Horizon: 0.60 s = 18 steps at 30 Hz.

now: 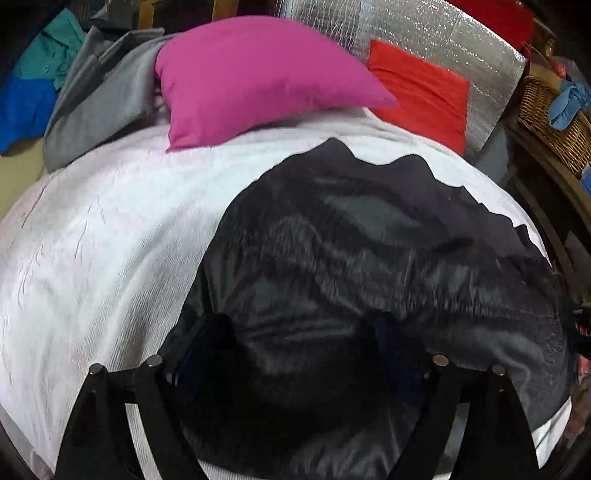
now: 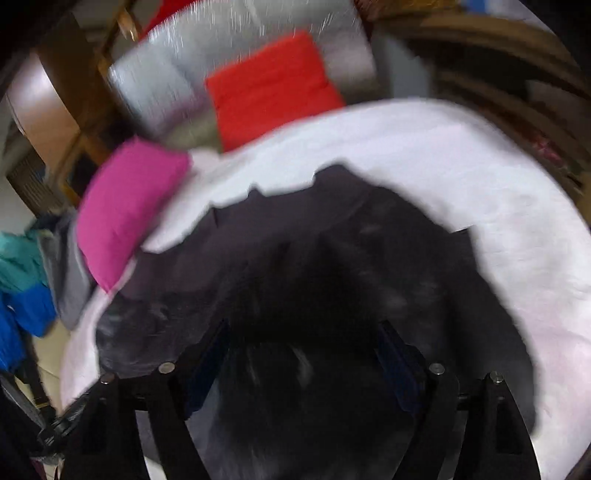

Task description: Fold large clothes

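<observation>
A large black shiny garment (image 1: 369, 240) lies crumpled on a white bed cover (image 1: 92, 240), spreading from the middle towards the right edge. My left gripper (image 1: 299, 350) hangs over its near part, open, with the dark fabric lying loose below and between the wide-set fingers (image 1: 199, 347). In the blurred right wrist view the same black garment (image 2: 332, 240) fills the centre on the white cover (image 2: 480, 166). My right gripper (image 2: 304, 358) is open above it too, and its pads press on nothing.
A pink pillow (image 1: 251, 81) and a red pillow (image 1: 421, 92) lie at the head of the bed before a silver foil panel (image 1: 424, 33). Grey clothing (image 1: 99, 107) and teal and blue garments (image 1: 37, 74) are piled far left. A wicker basket (image 1: 554, 118) stands at the right.
</observation>
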Tool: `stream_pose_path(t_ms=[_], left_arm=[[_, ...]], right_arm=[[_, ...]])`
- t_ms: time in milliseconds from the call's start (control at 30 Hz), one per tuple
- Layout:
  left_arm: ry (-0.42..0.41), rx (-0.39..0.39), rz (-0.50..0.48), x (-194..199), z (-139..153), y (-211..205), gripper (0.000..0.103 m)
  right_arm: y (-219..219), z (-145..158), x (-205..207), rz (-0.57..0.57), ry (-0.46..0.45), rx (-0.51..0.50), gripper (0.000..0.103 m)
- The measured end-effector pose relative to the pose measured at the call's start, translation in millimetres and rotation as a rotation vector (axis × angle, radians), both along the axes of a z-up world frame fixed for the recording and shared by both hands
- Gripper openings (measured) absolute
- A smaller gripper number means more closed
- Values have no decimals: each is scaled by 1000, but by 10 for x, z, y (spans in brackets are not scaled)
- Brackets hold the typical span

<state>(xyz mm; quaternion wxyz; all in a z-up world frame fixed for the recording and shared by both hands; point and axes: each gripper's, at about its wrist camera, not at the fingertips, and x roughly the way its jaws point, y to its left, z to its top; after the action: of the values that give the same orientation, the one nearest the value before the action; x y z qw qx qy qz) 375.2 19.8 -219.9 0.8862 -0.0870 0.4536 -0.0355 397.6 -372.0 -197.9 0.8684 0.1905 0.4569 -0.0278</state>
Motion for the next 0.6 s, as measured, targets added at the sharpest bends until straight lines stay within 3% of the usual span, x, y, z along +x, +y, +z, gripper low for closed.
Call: stream_pose_path(t_ms=[67, 133, 167, 200, 367, 533, 600], left_arm=[[-2, 2, 1, 105, -40, -15, 91], [-6, 11, 2, 224, -90, -80, 95], [-6, 24, 1, 272, -101, -112, 96], [-4, 30, 2, 313, -96, -112, 96], [-5, 18, 18, 628, -257, -160, 101], [35, -12, 39, 778, -255, -177, 101], [39, -33, 42, 808, -178, -147, 101]], right_arm=[[91, -96, 135, 8, 2, -94, 83], [171, -63, 228, -9, -1, -233, 51], [149, -34, 283, -17, -10, -243, 21], [83, -38, 357, -18, -10, -221, 13], [-140, -296, 668, -73, 20, -140, 12], [-191, -211, 654, -99, 20, -87, 14], [-190, -128, 614, -83, 16, -60, 22]])
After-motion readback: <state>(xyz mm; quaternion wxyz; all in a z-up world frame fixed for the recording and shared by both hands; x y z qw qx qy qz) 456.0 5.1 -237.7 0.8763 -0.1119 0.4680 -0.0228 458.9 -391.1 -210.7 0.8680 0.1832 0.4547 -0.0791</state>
